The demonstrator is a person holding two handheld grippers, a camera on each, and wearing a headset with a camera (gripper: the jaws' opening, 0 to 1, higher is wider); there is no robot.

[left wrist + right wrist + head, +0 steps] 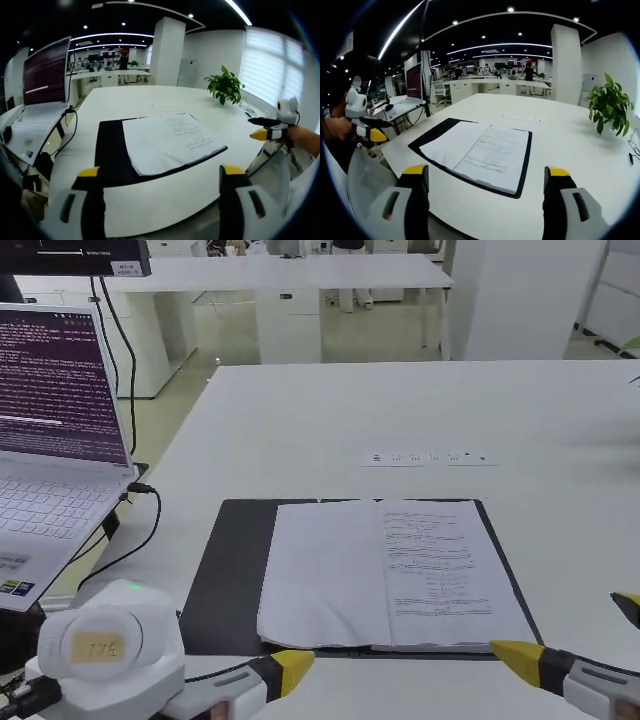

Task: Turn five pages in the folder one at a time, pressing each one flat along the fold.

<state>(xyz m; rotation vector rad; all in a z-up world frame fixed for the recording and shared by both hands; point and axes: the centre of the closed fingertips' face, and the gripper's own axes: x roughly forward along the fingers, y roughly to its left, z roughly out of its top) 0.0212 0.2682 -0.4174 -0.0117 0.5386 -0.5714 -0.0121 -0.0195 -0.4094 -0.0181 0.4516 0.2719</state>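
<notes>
Fingers (89, 172) of left gripper (160, 171) and right gripper (486, 171) spread, empty; folder (230, 570) open ahead, untouched

Bright, even ceiling-strip lighting; faint shadows; fisheye bending at edges.

One number legible
A yellow round label (100, 647) on the left gripper (160, 172) seems to read 176; terminal lines on the laptop screen (55, 390) and print on the folder's right page (440, 570) are too small to read

Open tabletop (400, 410) all round folder (228, 570); laptop (50, 440) and cable (152, 525) crowd left side; plant (225, 86) far right.
</notes>
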